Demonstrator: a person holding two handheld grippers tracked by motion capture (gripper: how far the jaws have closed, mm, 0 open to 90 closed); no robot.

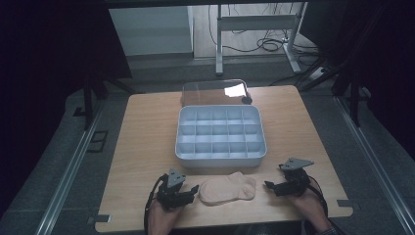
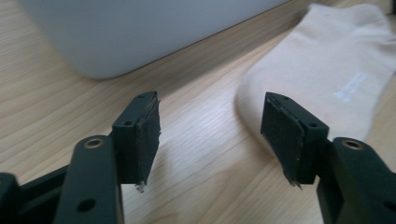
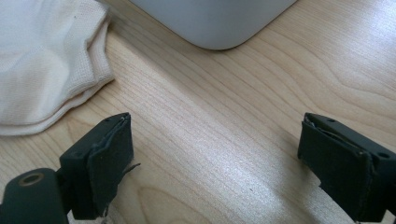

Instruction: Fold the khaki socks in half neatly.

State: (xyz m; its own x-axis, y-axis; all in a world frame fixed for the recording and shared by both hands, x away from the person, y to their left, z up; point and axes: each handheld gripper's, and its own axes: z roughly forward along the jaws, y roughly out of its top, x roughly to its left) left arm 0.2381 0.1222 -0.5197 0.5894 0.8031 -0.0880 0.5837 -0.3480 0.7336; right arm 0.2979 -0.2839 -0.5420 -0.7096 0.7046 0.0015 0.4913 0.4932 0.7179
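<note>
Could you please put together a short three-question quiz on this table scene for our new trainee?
1. True or false: the sock lies inside the divided tray.
2. Which gripper is nearer the sock: A) left gripper, B) right gripper?
3. What stands behind the tray at the far edge of the table?

Key
1. False: it lies flat on the table, in front of the tray, between the two grippers.
2. A: one of its jaws stands at the sock's edge, with both jaws apart and nothing between them.
3. A clear lid.
</note>
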